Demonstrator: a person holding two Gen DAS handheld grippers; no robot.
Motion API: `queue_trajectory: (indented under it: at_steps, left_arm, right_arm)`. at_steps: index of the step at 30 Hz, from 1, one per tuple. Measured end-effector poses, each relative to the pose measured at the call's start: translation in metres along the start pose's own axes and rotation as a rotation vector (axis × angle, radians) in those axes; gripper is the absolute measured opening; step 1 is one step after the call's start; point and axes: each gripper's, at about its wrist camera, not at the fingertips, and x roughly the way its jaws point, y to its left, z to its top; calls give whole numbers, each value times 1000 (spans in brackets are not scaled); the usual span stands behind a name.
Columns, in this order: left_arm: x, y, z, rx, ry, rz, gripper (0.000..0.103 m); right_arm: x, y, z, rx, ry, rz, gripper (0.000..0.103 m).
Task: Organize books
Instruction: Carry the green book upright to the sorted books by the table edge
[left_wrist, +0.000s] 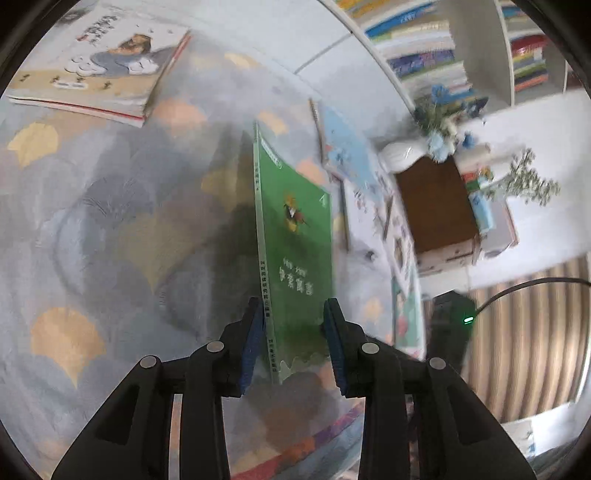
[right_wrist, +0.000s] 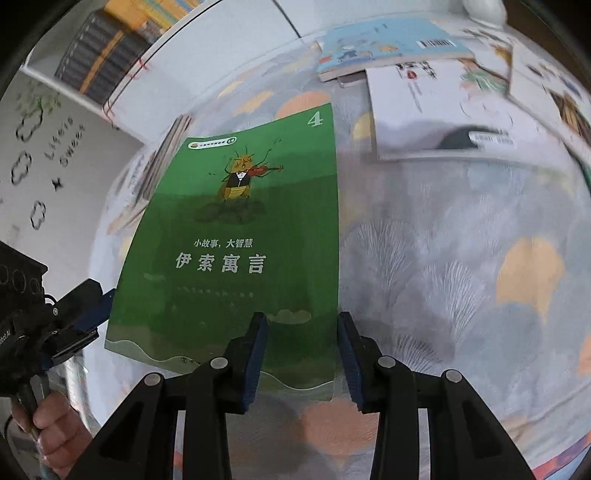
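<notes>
Prominently, green book (right_wrist: 236, 236) reads "伊索寓言", number 4.

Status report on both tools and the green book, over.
Left tool gripping green book at its spine corner. Right tool straddling its other bottom corner, grip unclear. Other books lie beyond, none blocking.

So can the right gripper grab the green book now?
Probably yes. The green book's lower corner already sits between the right gripper's open fingers, nothing blocks it, and the left gripper holds the other edge up.
</notes>
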Motion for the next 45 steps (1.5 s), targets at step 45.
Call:
queue_trajectory:
  at_steps: [45]
  left_arm:
    - [-21,-23,52,130,-19,-33,12]
  right_arm:
    - [-29,61,33,-117,-111,121,26]
